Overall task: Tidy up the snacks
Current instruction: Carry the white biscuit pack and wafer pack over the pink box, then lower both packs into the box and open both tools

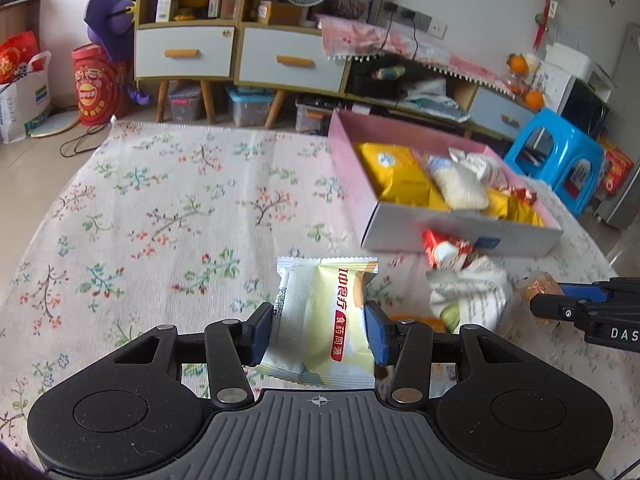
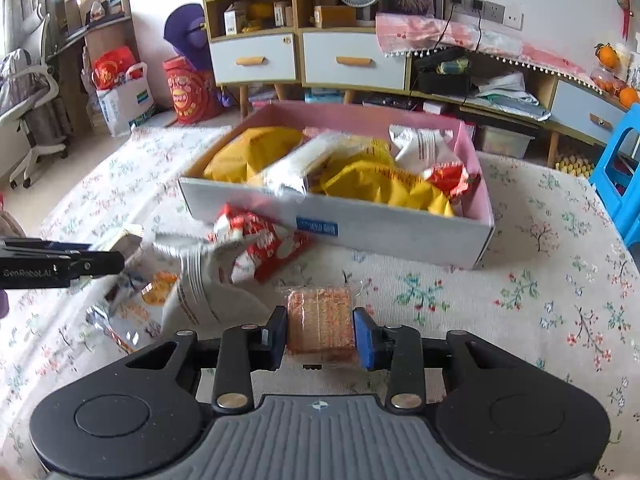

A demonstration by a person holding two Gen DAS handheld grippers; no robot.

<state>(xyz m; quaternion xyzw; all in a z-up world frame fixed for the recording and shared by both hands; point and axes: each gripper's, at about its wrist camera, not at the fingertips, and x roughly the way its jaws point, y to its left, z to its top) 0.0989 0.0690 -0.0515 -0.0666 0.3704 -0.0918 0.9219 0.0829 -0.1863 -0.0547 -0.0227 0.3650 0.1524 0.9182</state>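
My left gripper [image 1: 320, 330] is shut on a pale yellow-and-white snack packet [image 1: 326, 320] with red lettering, held above the flowered tablecloth. My right gripper [image 2: 320, 336] is shut on a clear-wrapped orange-brown cracker block [image 2: 321, 330]; its tip also shows at the right edge of the left wrist view, right gripper [image 1: 548, 304]. The pink-lined cardboard box [image 2: 400, 236] holds yellow bags, white packets and a red packet. A red-and-white packet [image 2: 264, 246] and a grey-white pouch [image 2: 204, 292] lie loose in front of the box.
The flowered tablecloth [image 1: 160, 220] covers the table. More small wrappers [image 2: 156, 288] lie at the left of the right wrist view. Beyond the table stand drawer cabinets [image 1: 240, 56], a blue plastic stool [image 1: 560, 156] and bags on the floor.
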